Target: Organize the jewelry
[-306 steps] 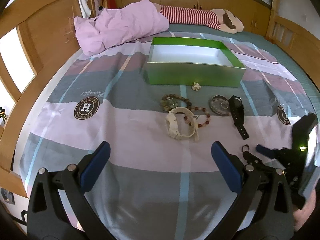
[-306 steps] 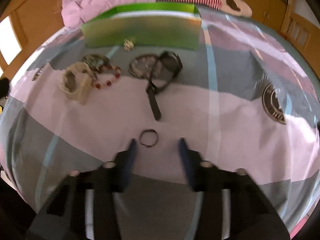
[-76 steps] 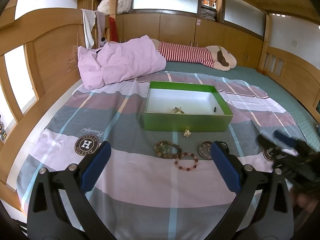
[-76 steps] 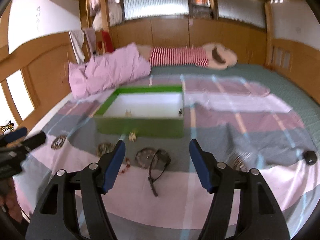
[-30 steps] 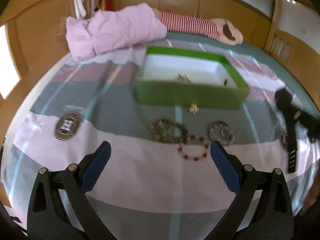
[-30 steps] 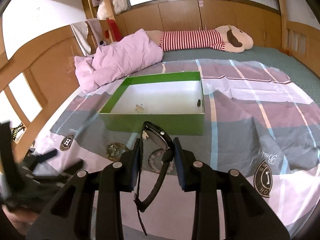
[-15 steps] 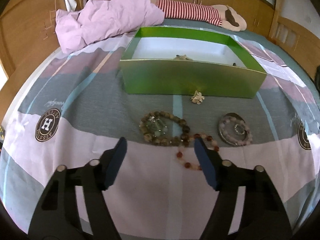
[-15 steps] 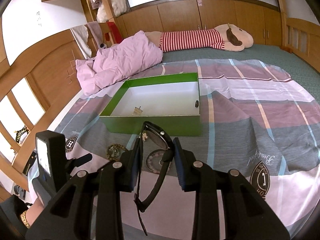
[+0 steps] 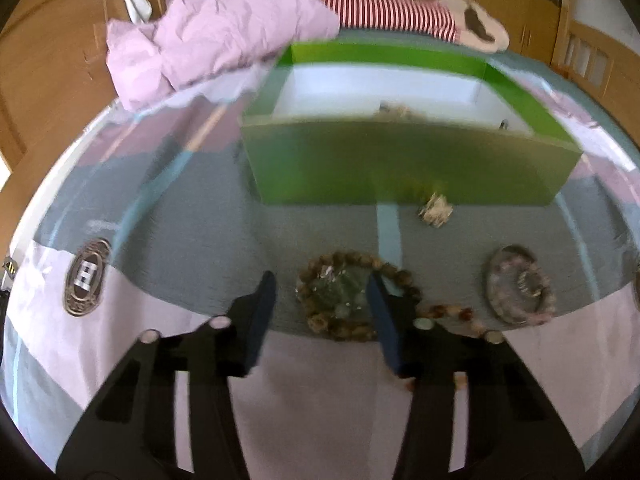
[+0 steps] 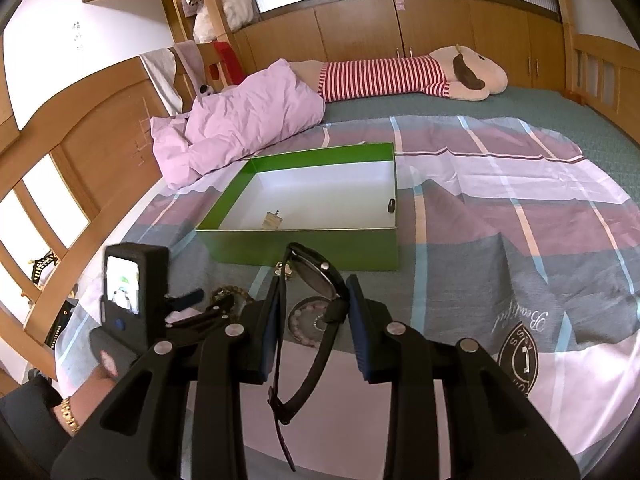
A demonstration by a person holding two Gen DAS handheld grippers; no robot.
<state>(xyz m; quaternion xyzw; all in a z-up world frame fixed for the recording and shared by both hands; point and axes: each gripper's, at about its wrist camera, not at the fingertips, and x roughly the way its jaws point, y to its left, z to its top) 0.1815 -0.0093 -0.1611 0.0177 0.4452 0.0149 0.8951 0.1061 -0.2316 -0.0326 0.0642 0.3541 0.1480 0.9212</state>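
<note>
A green box (image 9: 400, 168) with a white inside (image 10: 320, 196) stands on the bed; a small trinket (image 10: 272, 220) and a dark item (image 10: 391, 205) lie in it. My left gripper (image 9: 322, 292) is half open, low over the bed, its fingers either side of a brown bead bracelet (image 9: 352, 300). A red bead bracelet (image 9: 460, 316) lies right of it. My right gripper (image 10: 314, 292) is shut on a black watch (image 10: 316, 276), held above the bed short of the box, strap hanging down.
A round pink bead bracelet on a disc (image 9: 520, 286) and a small pale flower trinket (image 9: 436, 210) lie before the box. A pink duvet (image 10: 248, 120) and a striped plush toy (image 10: 400, 70) lie at the far end. Wooden bed rails (image 10: 80, 152) run along the left.
My left gripper has dropped and moved forward to the brown bead bracelet, and its fingers have narrowed around it. My right gripper still holds the black watch aloft.
</note>
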